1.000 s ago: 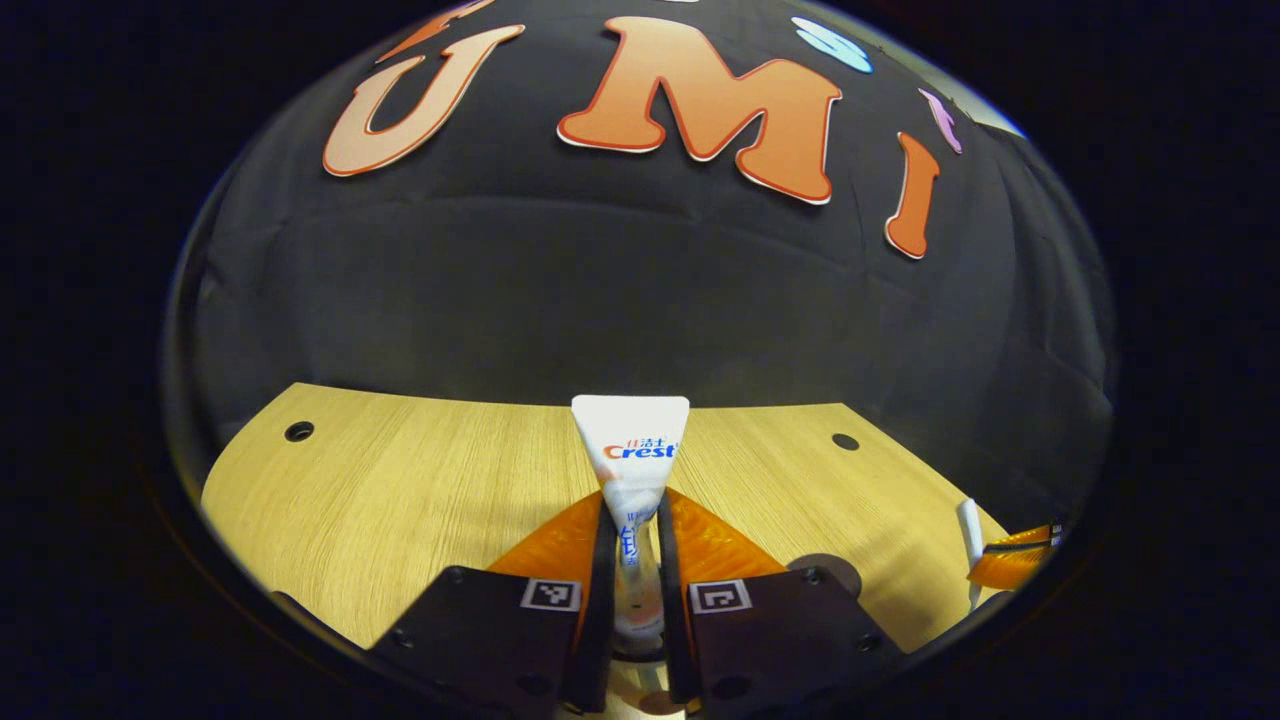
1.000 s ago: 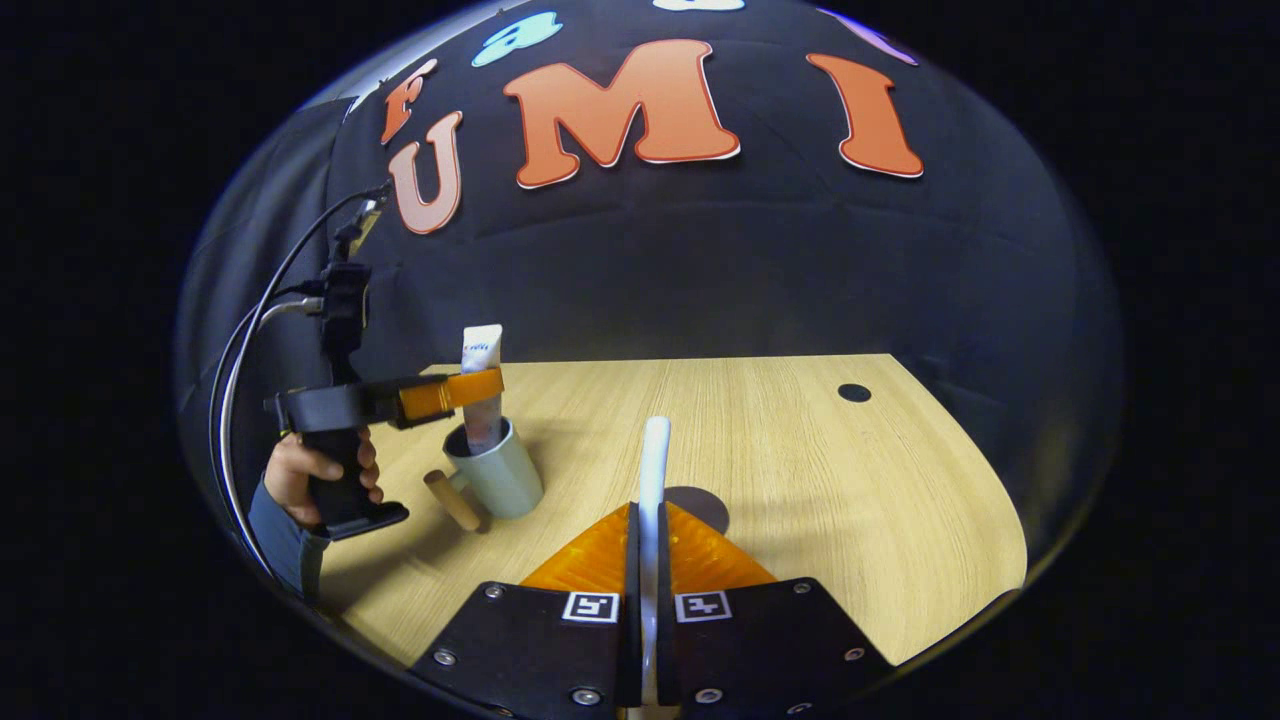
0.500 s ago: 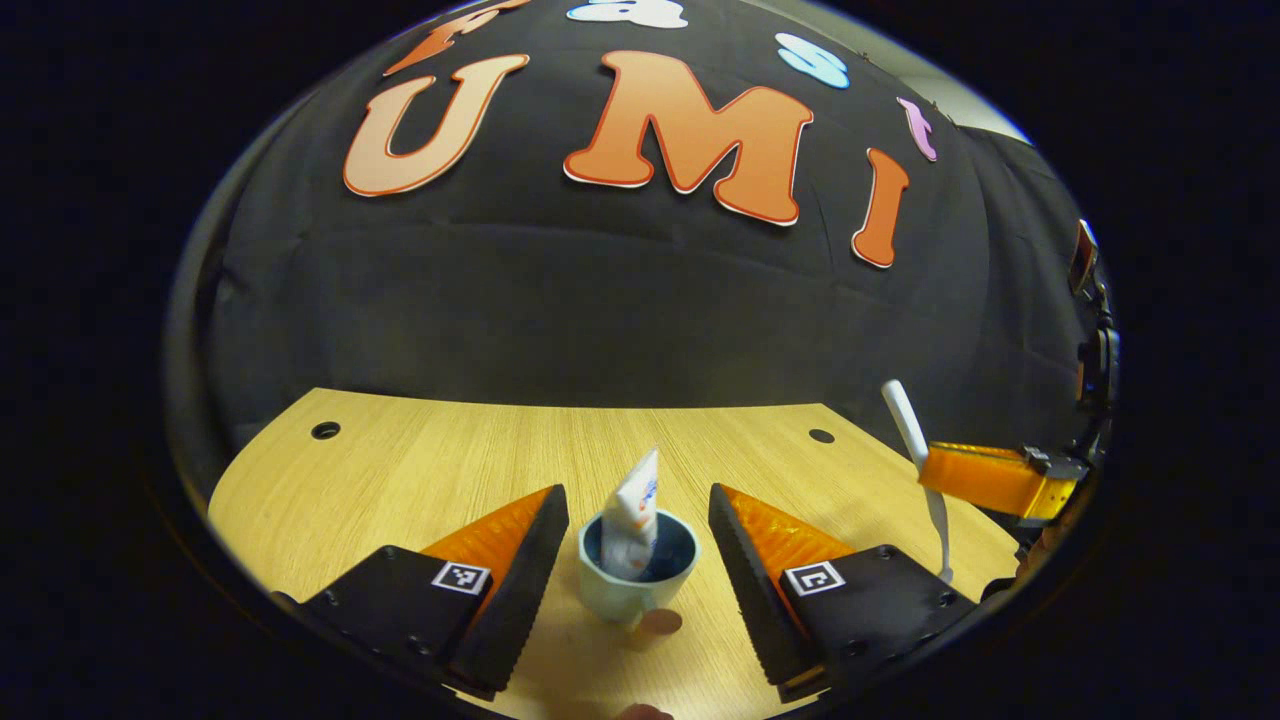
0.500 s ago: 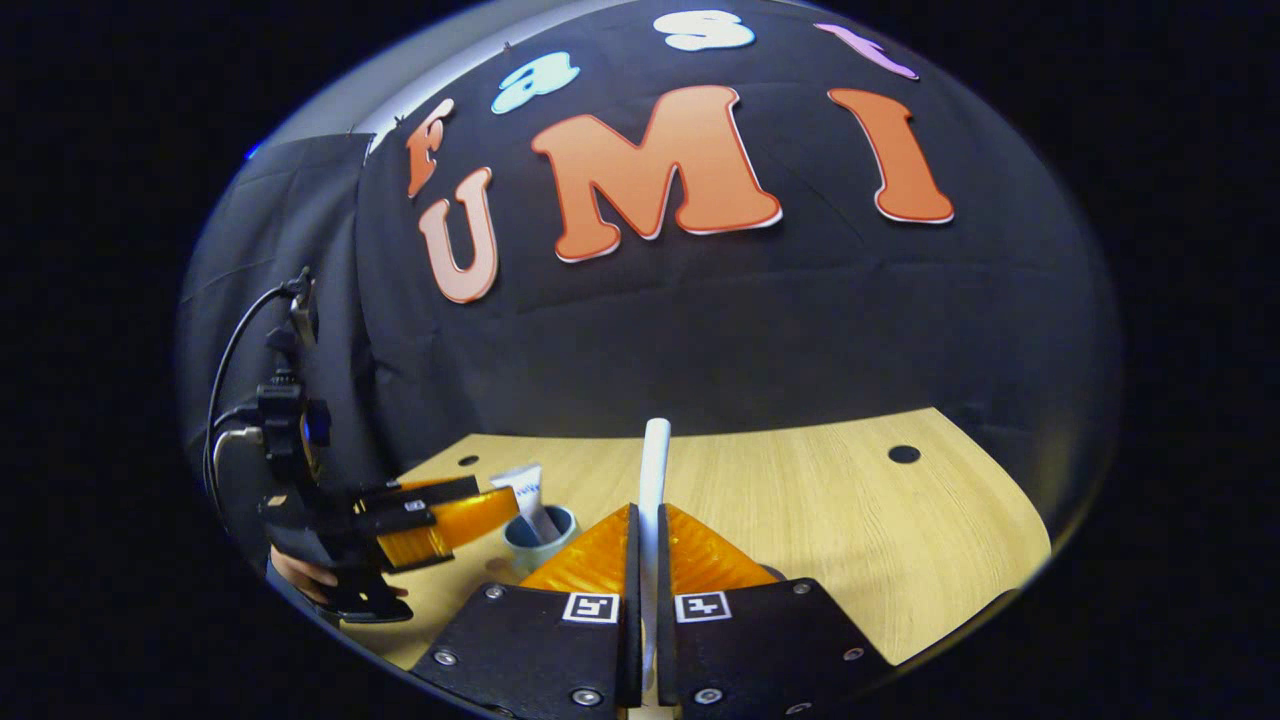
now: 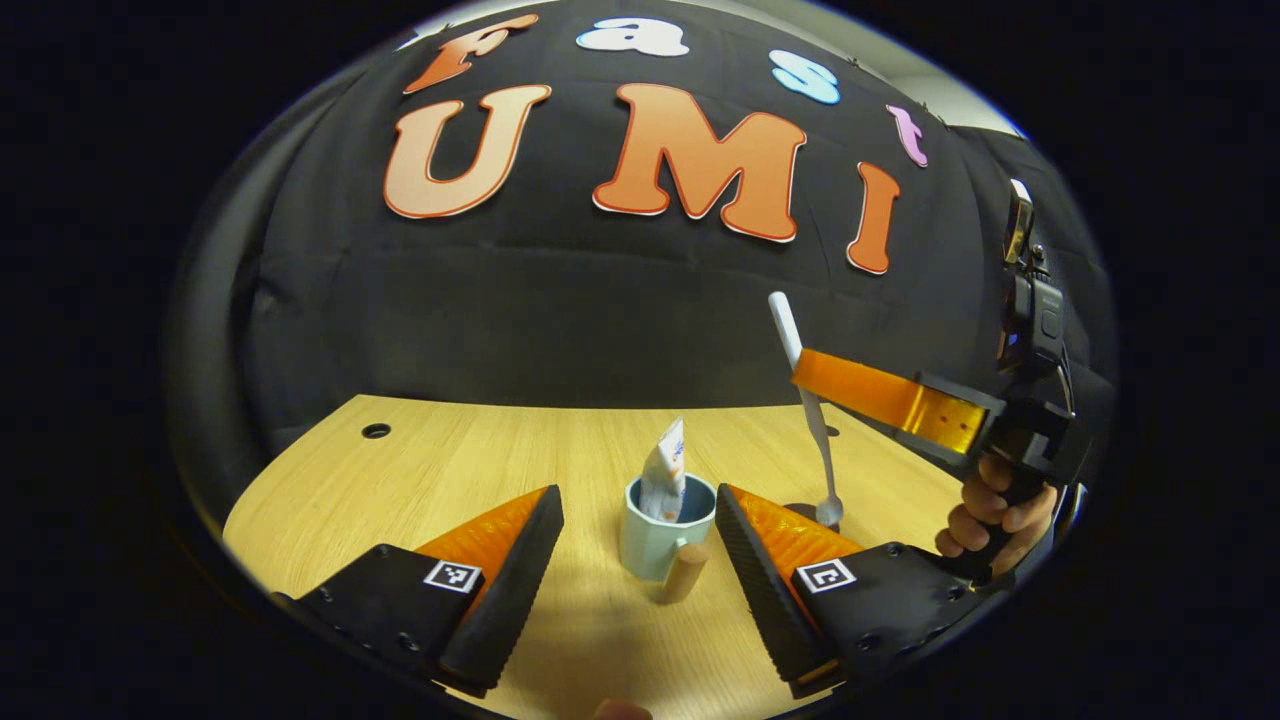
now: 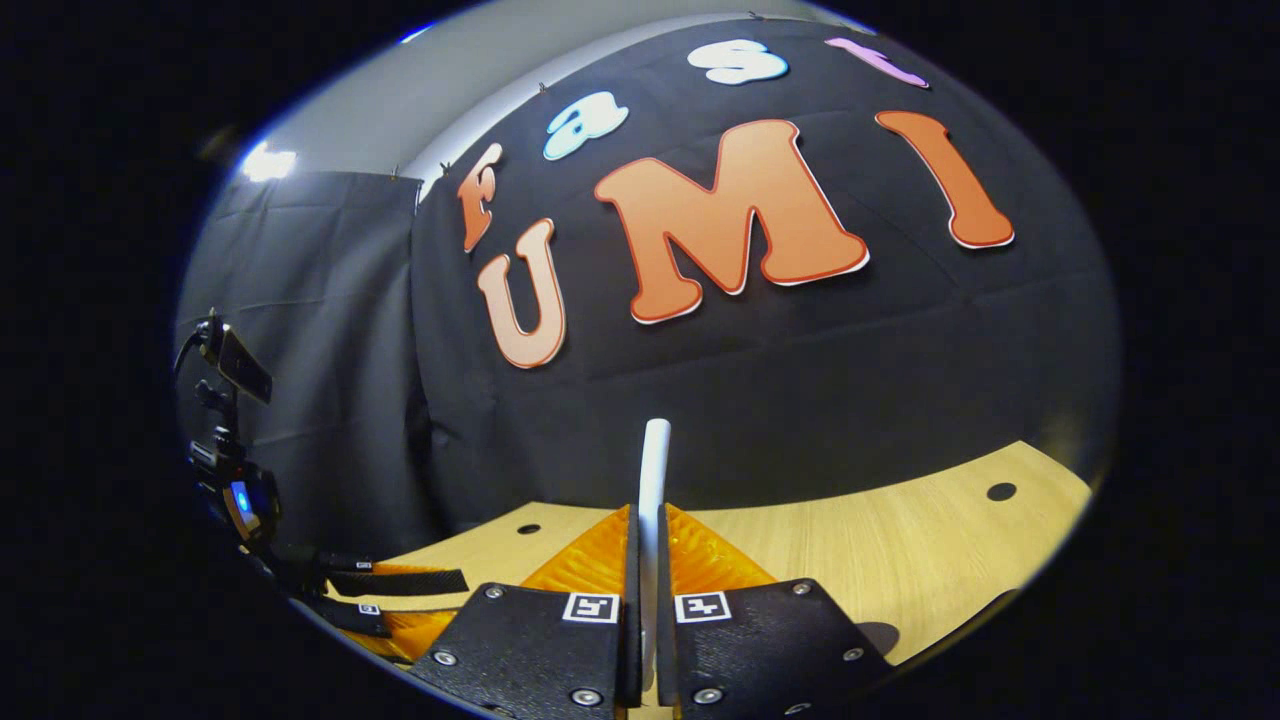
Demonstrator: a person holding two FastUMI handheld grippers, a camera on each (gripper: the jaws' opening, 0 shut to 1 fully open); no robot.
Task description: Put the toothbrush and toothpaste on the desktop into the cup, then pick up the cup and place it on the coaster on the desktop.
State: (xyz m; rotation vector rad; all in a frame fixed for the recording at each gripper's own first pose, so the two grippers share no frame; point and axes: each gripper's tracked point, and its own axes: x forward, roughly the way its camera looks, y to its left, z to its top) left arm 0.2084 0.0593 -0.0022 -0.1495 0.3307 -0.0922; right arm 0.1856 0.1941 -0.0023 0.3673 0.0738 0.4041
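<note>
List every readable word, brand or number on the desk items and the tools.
Toothpaste tube: print too small and blurred to read.
Cup: no text.
Toothbrush: no text.
Square markers on the left tool and right tool: black-and-white patterns, no words.
Nothing here can be quoted.

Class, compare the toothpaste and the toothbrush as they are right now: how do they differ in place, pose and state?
The toothpaste stands in the cup; the toothbrush hangs in the air to one side of the cup. No gripper holds the toothpaste, since the left gripper is open around the cup; the right gripper is shut on the toothbrush. The toothpaste is short and flat-ended, the toothbrush long and thin. Both are mostly white and roughly upright.
</note>
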